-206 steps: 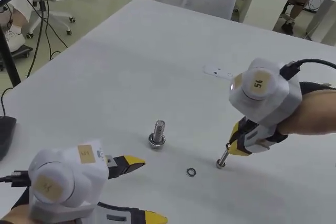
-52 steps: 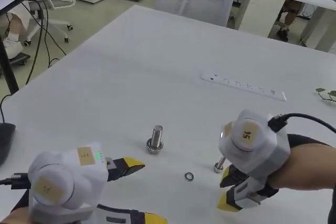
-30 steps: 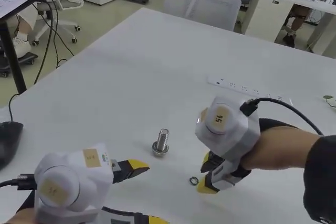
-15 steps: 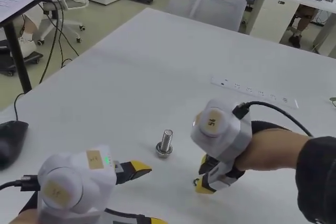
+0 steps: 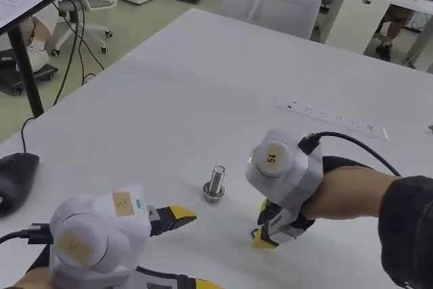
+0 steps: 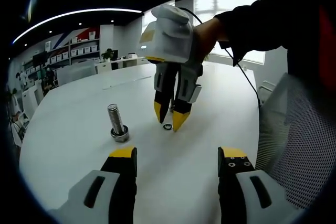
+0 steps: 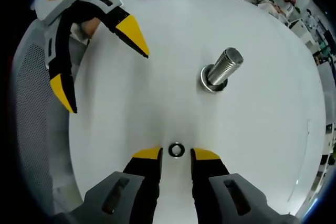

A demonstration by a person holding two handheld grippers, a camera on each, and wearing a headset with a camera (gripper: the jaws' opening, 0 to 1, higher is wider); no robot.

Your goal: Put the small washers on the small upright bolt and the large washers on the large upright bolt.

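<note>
The right gripper point(image 6: 169, 117) stands nearly upright, tips down on the white table point(image 5: 169, 99), with the person's hand point(image 5: 352, 191) and dark sleeve reaching in from 3 o'clock in the head view. Its jaws are a narrow way apart and straddle one small washer point(image 7: 176, 150), which lies flat on the table between the two yellow tips; a sliver of table shows on each side of it, so the jaws are not closed on it. One large bolt point(image 5: 215, 183) stands upright at about 10 o'clock from this gripper in the head view, with a ring at its base; how many washers make up that ring cannot be told. The left gripper point(image 5: 189, 248) lies low and nearly level at 7 o'clock from the bolt, its jaws spread wide with nothing between them, pointing toward the bolt and the right gripper. In all there are two grippers, one loose washer and one bolt. One power strip point(image 5: 331, 124) lies at 1 o'clock from the bolt, well apart, and one dark mouse point(image 5: 13, 175) sits at 9 o'clock near the table's edge.
</note>
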